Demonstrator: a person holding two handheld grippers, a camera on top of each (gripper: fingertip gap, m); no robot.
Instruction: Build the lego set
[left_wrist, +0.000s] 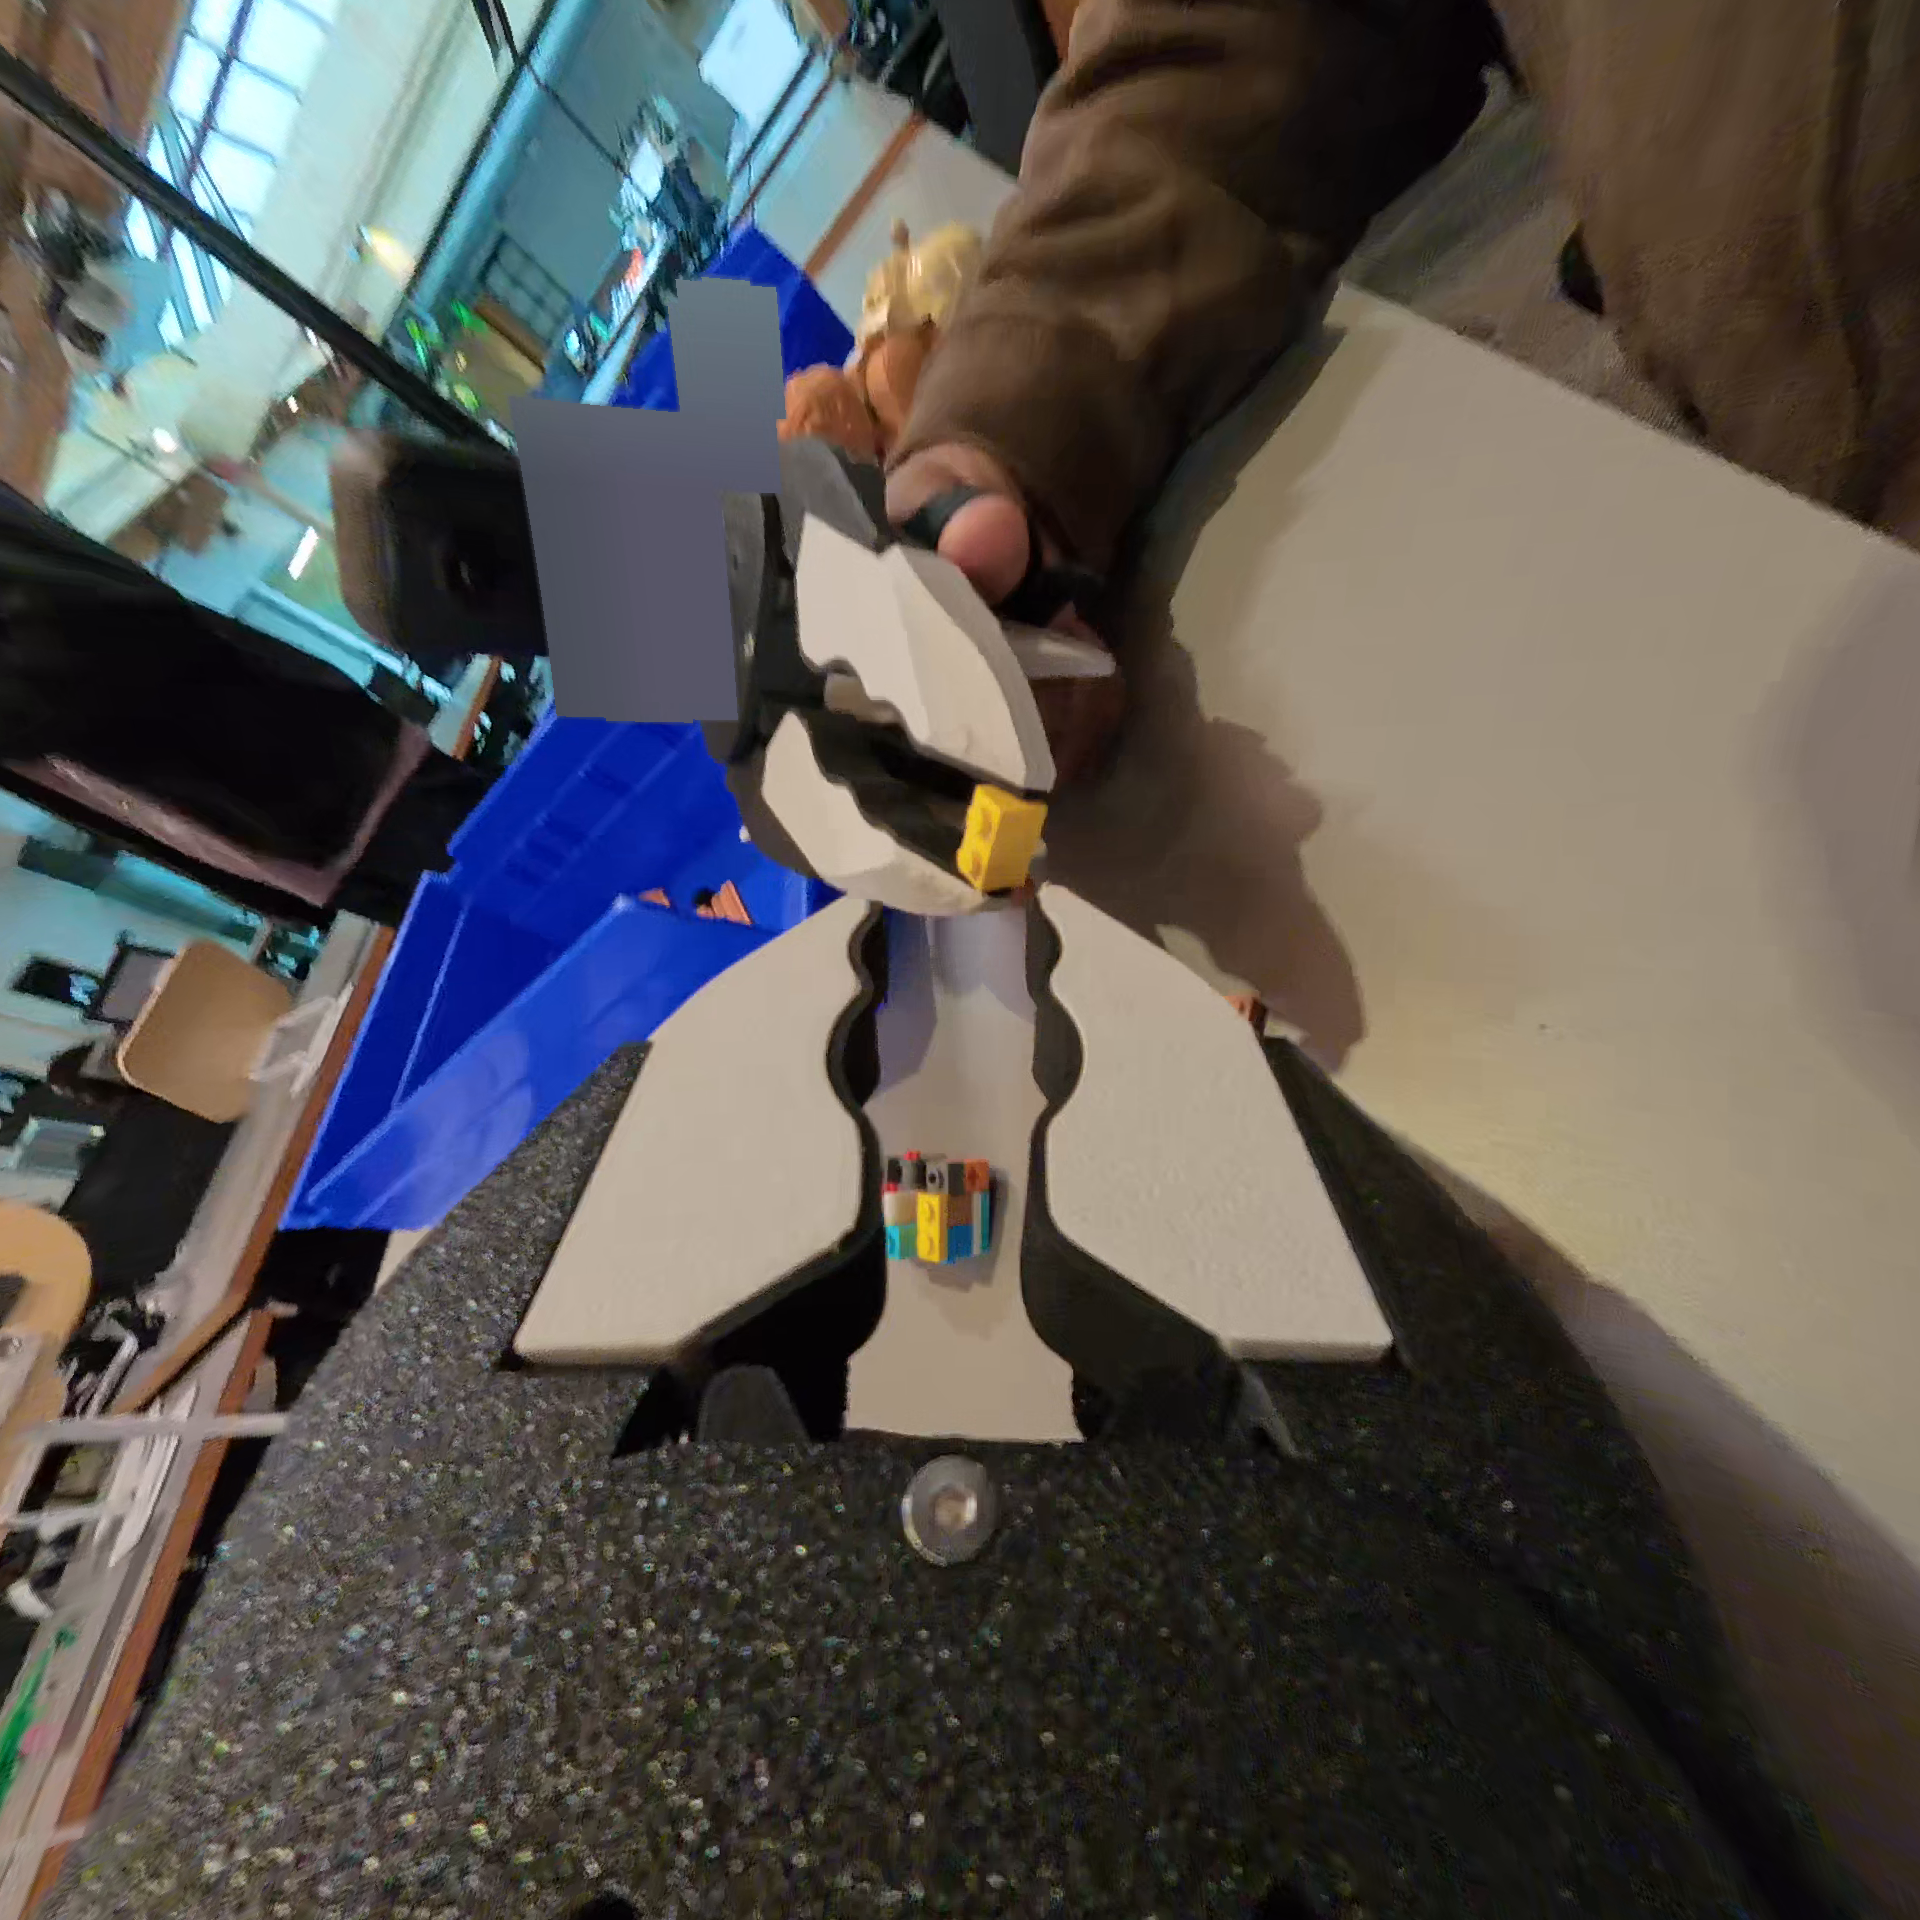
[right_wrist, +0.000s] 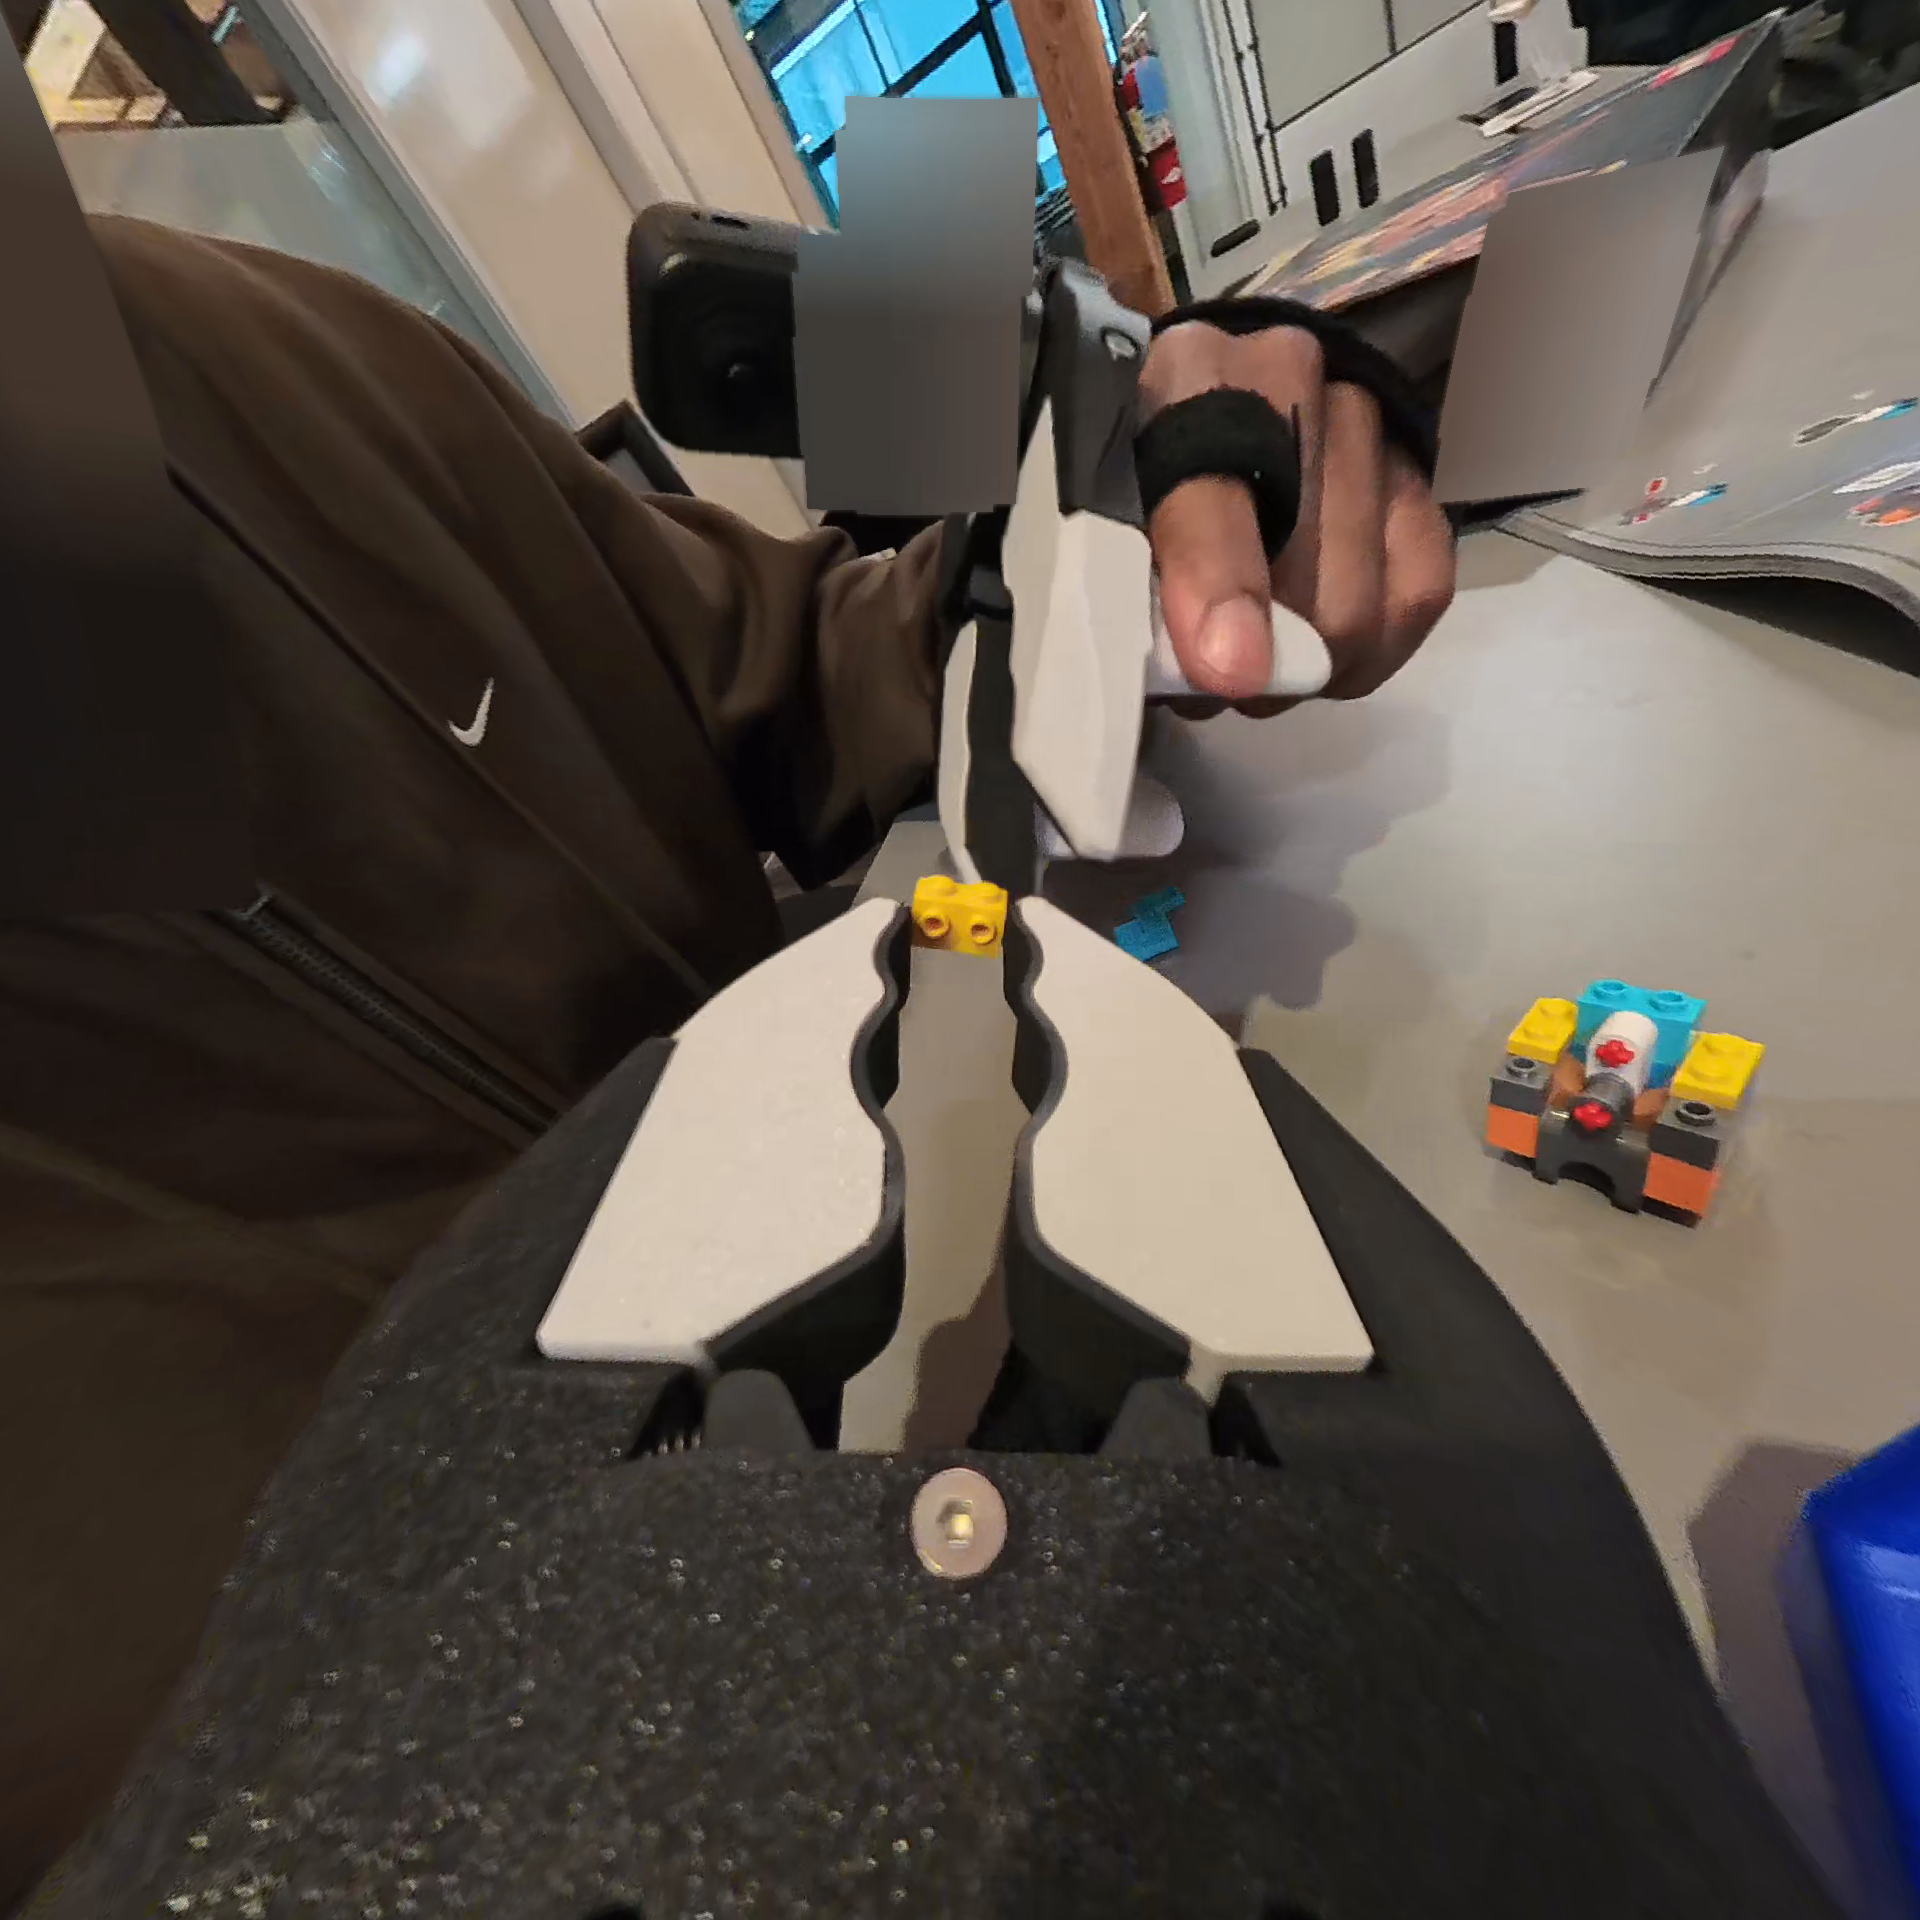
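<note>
The right tool (right_wrist: 958, 920) grips a yellow brick (right_wrist: 959, 916) at its tips, held above the grey surface (right_wrist: 1558, 831). The left tool (left_wrist: 956, 914) stands wide, empty, its tips near that brick. The half-built model (right_wrist: 1621, 1107) sits on the surface apart.

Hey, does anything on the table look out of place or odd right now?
Mostly tidy. One loose blue piece lies alone on the table, apart from the partly built model. The yellow brick sits pinched in the right gripper.

I count one loose yellow brick (right_wrist: 959, 915), one blue piece (right_wrist: 1147, 923), one built model (right_wrist: 1621, 1099), two blue bins (left_wrist: 582, 935).
</note>
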